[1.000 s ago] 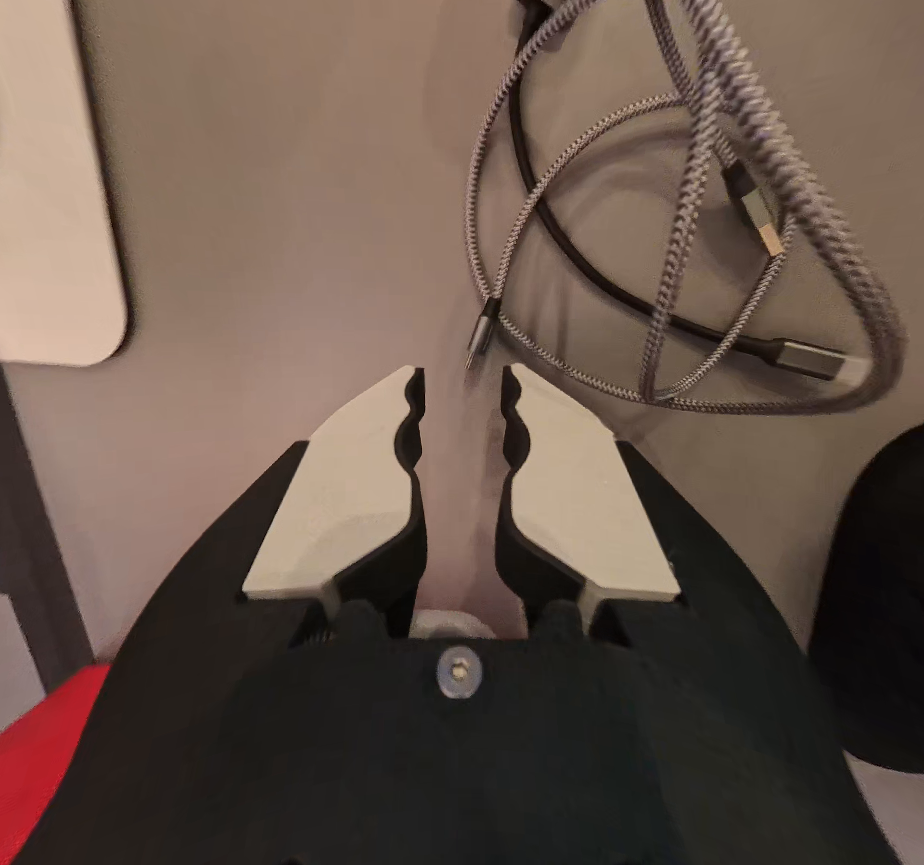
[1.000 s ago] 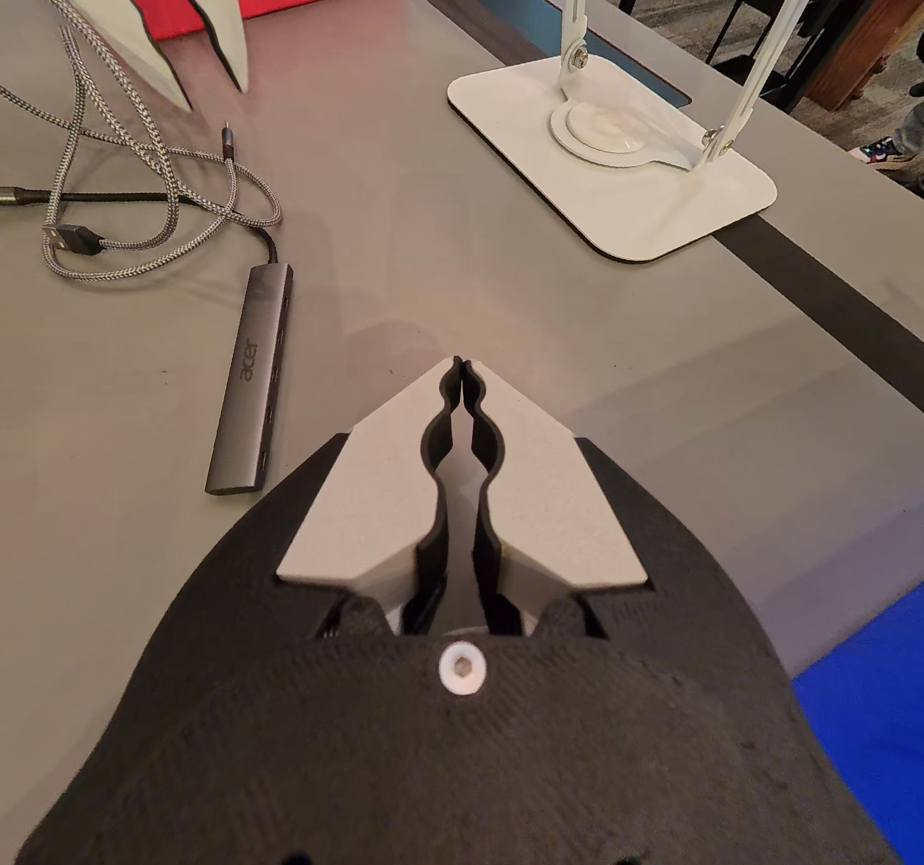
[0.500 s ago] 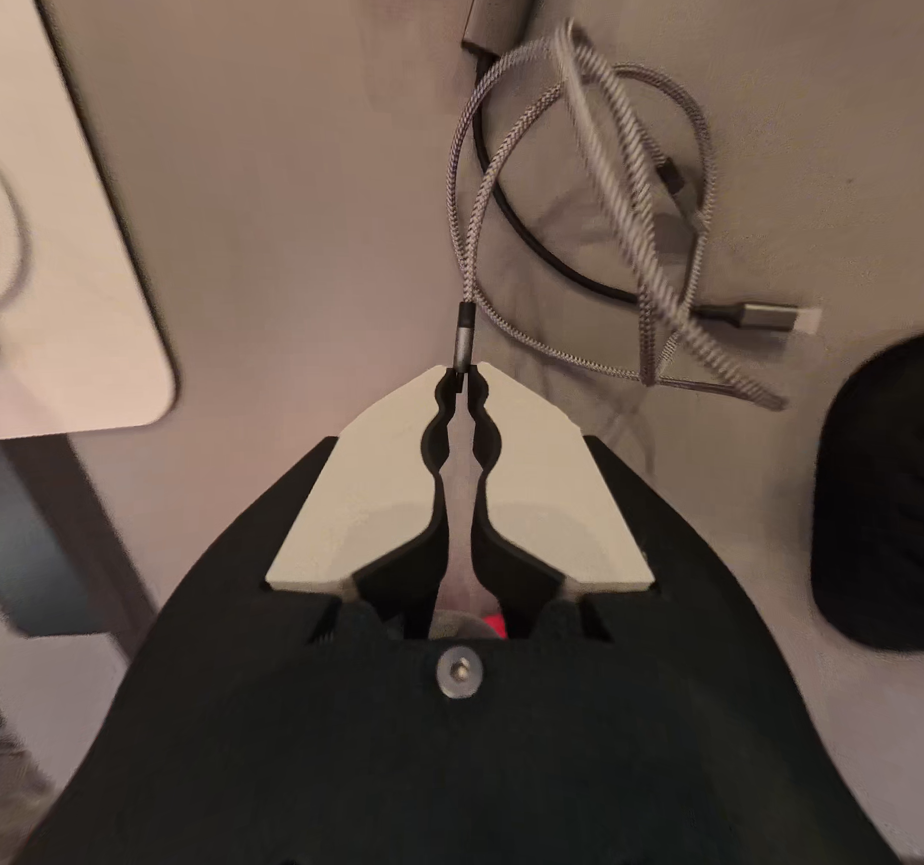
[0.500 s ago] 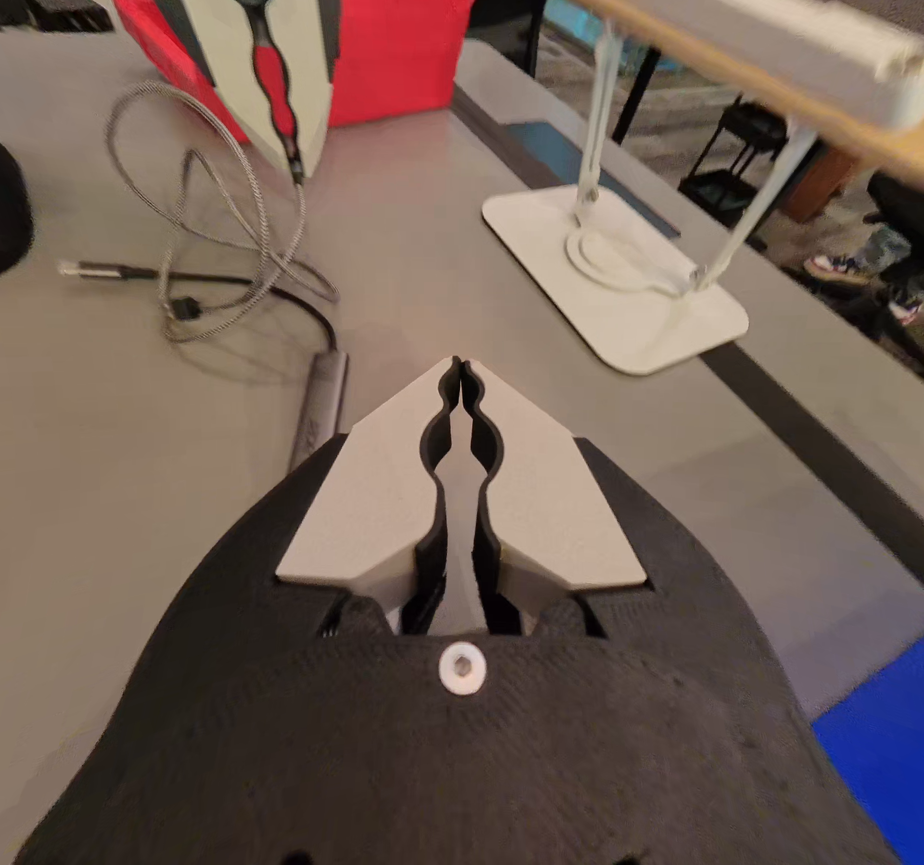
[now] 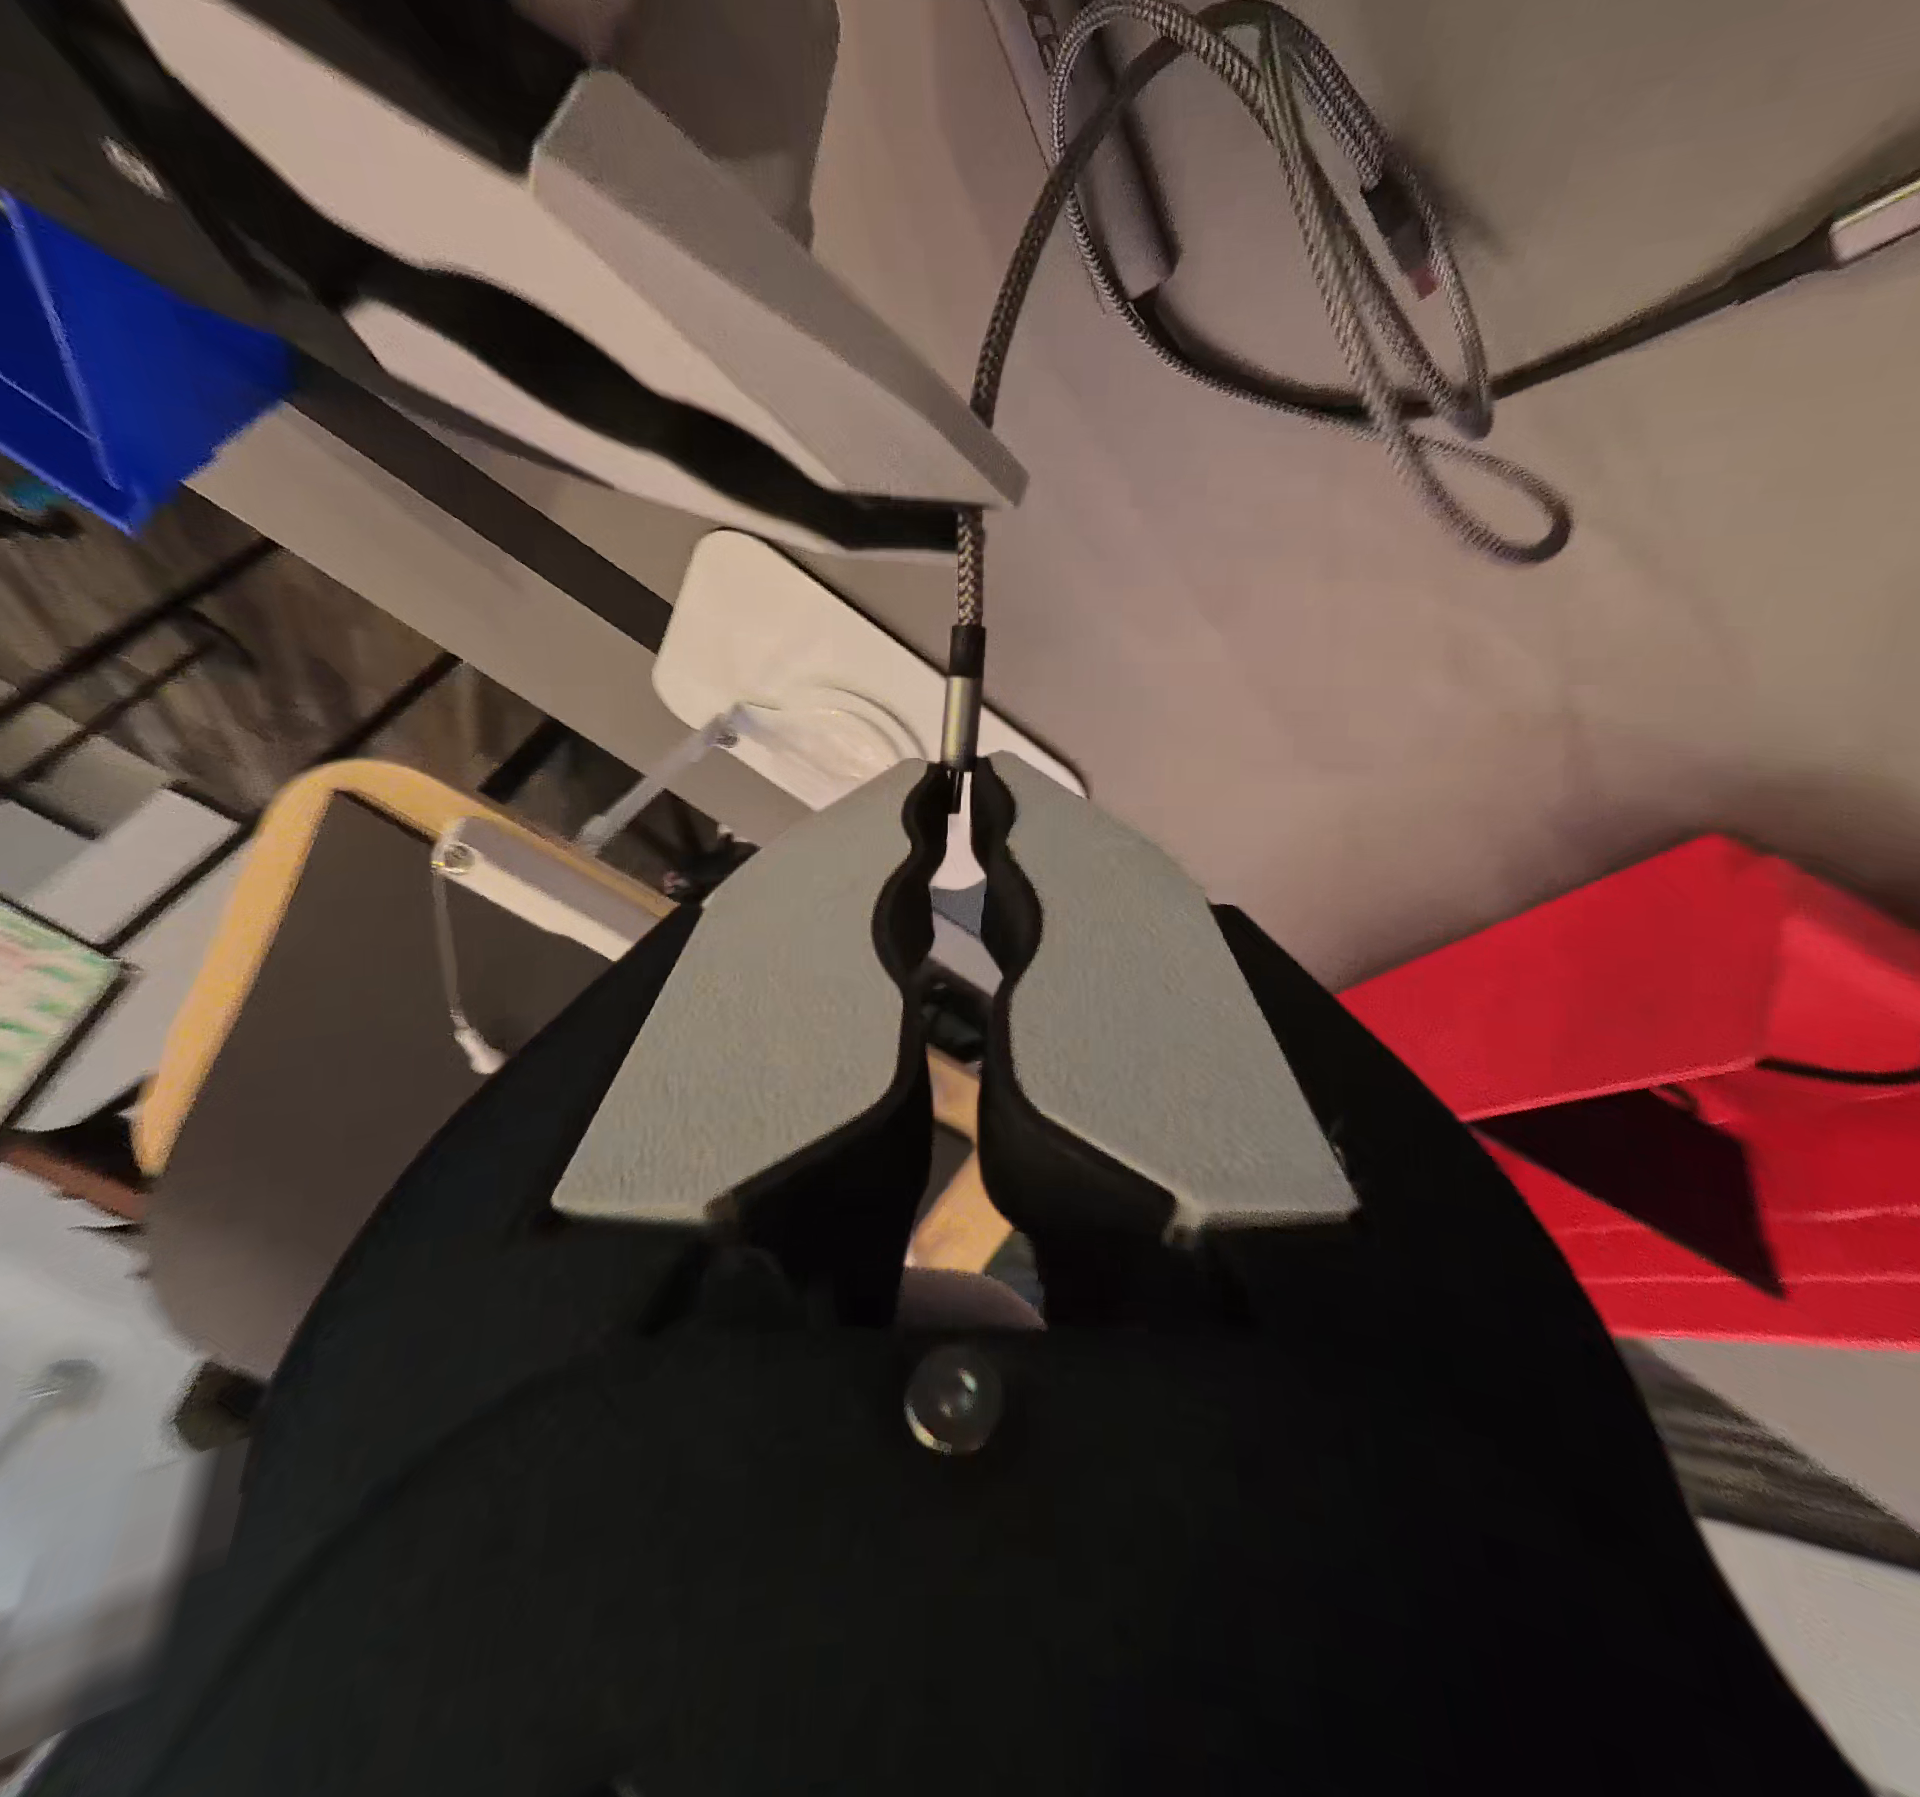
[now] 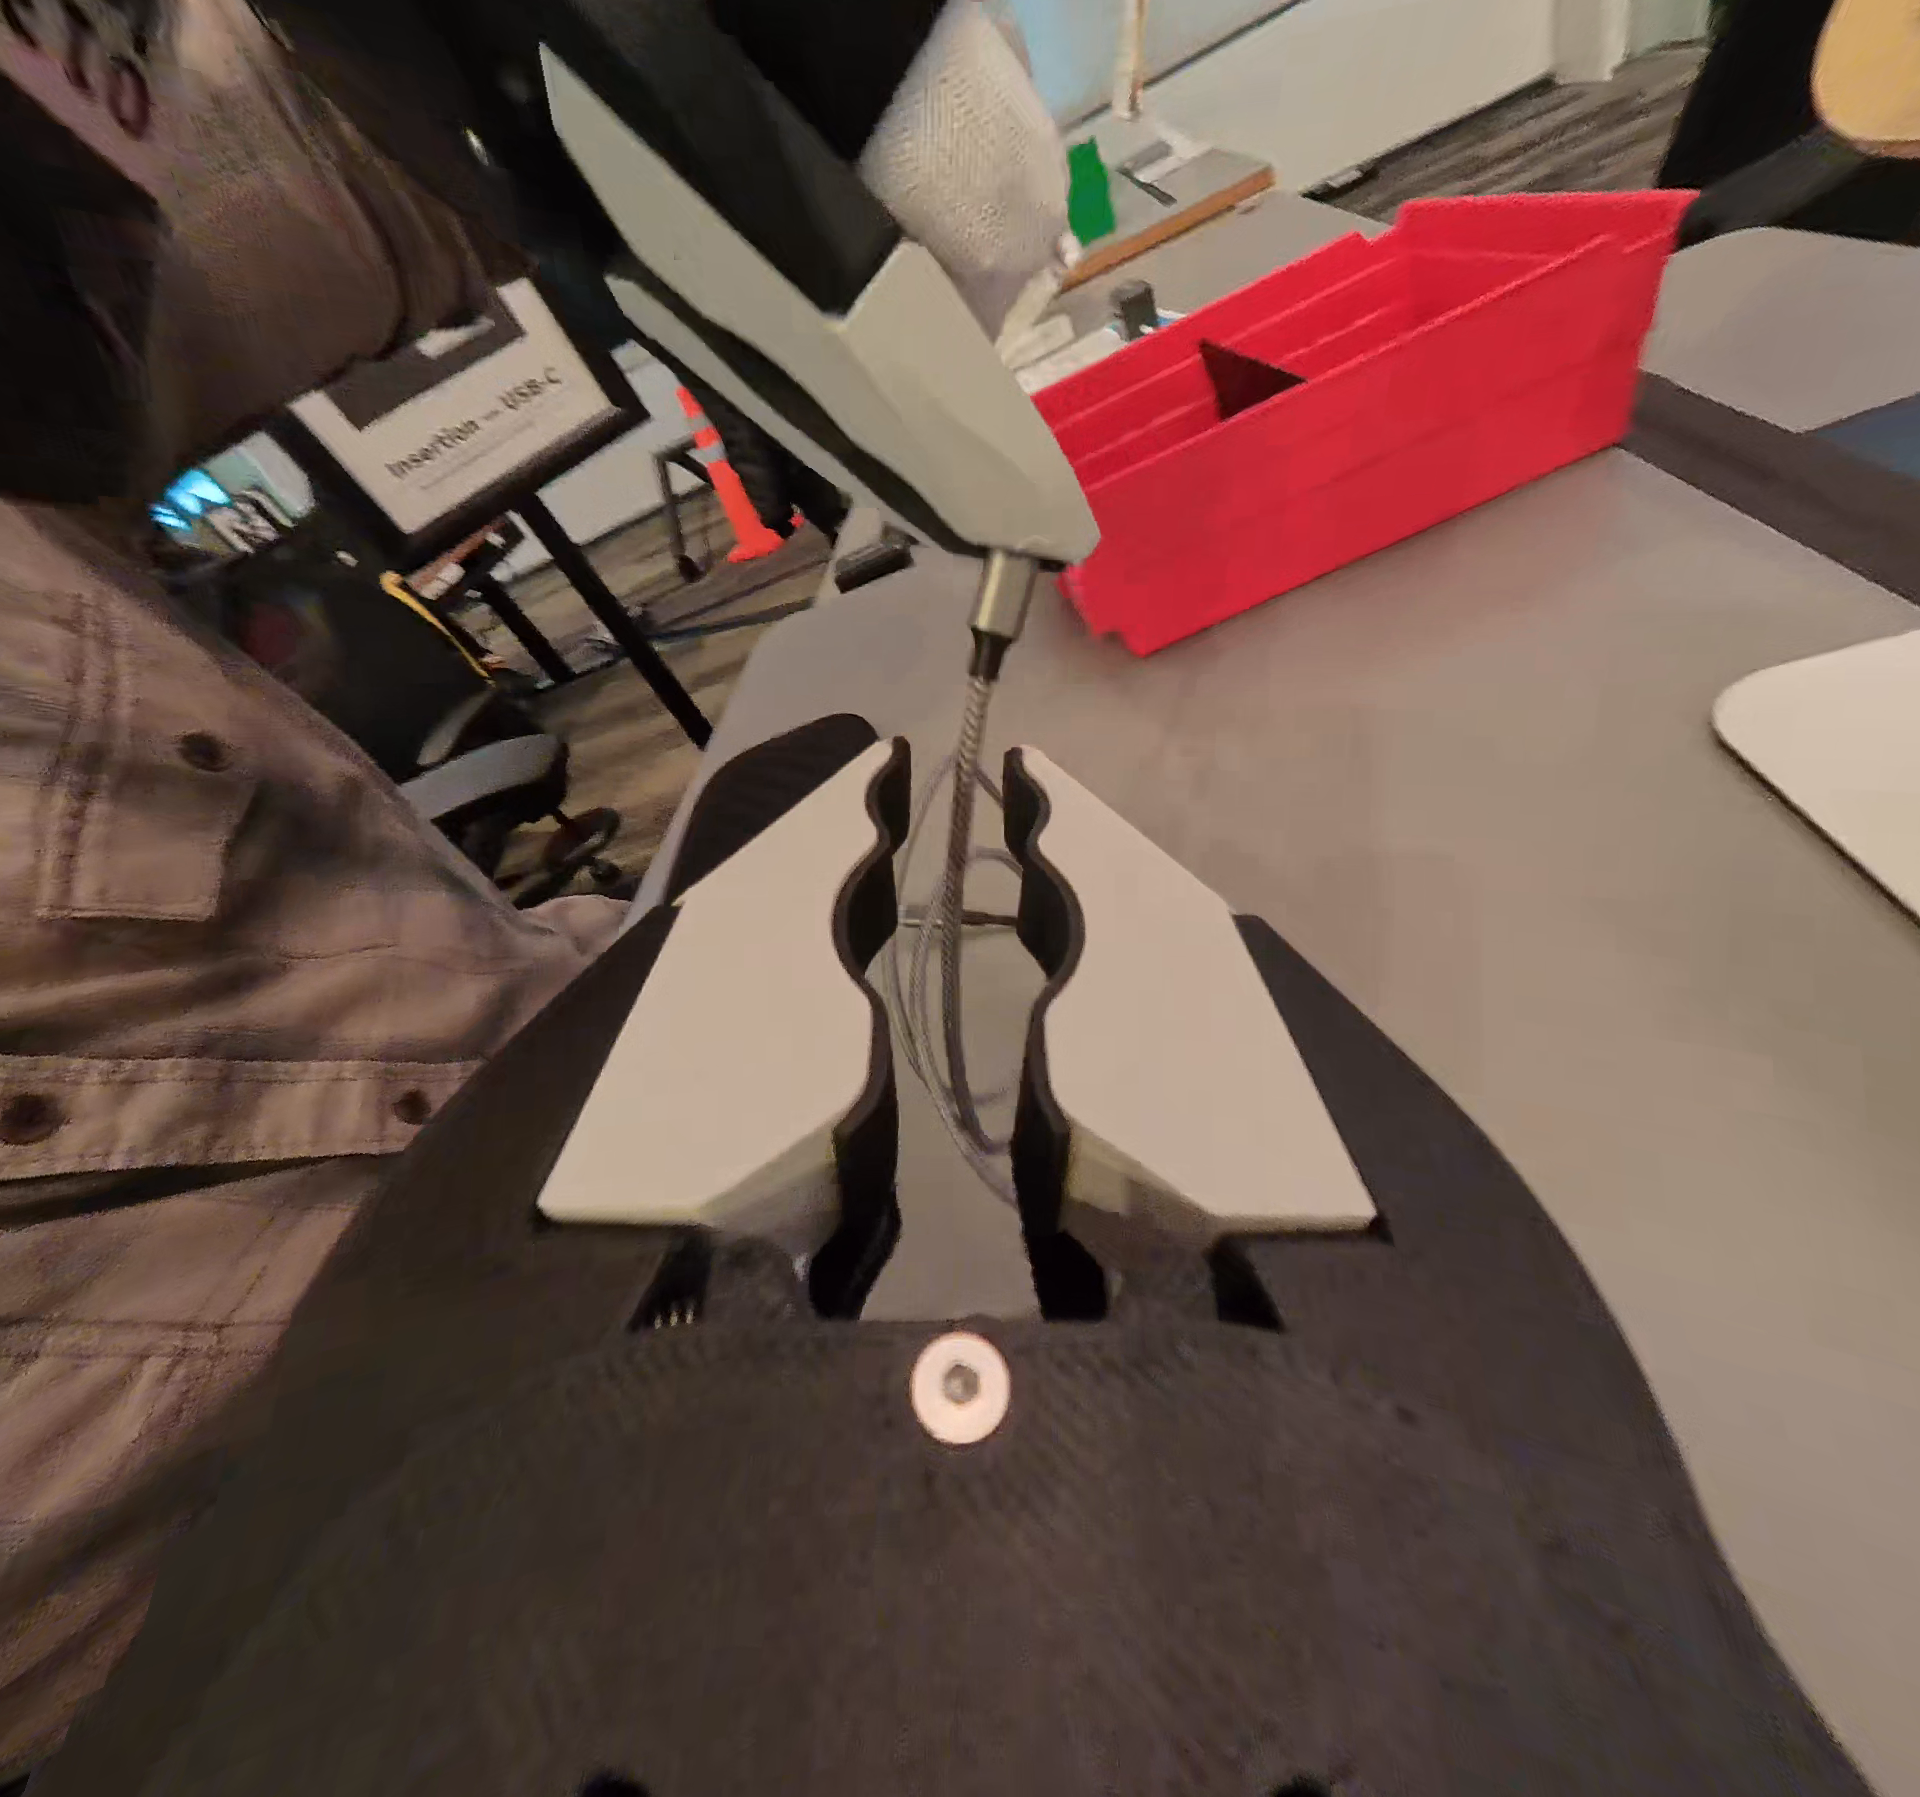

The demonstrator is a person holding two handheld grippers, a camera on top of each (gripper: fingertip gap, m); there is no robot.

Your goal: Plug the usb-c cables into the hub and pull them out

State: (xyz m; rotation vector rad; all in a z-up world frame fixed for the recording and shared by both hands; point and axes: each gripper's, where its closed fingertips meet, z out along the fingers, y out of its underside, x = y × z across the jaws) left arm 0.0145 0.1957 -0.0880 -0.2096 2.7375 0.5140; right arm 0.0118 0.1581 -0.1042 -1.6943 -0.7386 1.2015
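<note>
left gripper [image 5: 958, 779] is pinched on the plug [image 5: 957, 721] of a braided cable [image 5: 1023, 293], only at the very fingertips, with the plug body sticking out past them. the cable is lifted off the table [image 5: 1351, 667] and trails back to a loose coil beside the hub [image 5: 1081, 116], which lies flat on the table. right gripper [image 6: 956, 771] has its jaws apart, and the cable [image 6: 961, 874] runs through the gap without being held. its fingers sit just below the plug [image 6: 1000, 594].

risks, as a guess:
- grip is shallow, right at the plug tip, so the plug could swivel or slip out when the right gripper takes hold or tugs.
- if the right gripper pinches the soft braid and not the metal shell, the plug may flop and not line up with a port.
- the hanging cable is looped with a 2nd cable [image 5: 1382, 220] and the hub's black lead [image 5: 1226, 376]; lifting further could drag the hub.
- both views are motion blurred, so alignment is hard to judge.

view differences: left wrist view shows the hub, the coil, a white base plate [image 5: 758, 646] and a blue bin [image 5: 94, 365]. right wrist view shows no hub, but it shows the open jaws around the cable, the left gripper [image 6: 1023, 542] from outside, a person's sleeve [image 6: 187, 812] and a red bin [image 6: 1351, 459].
</note>
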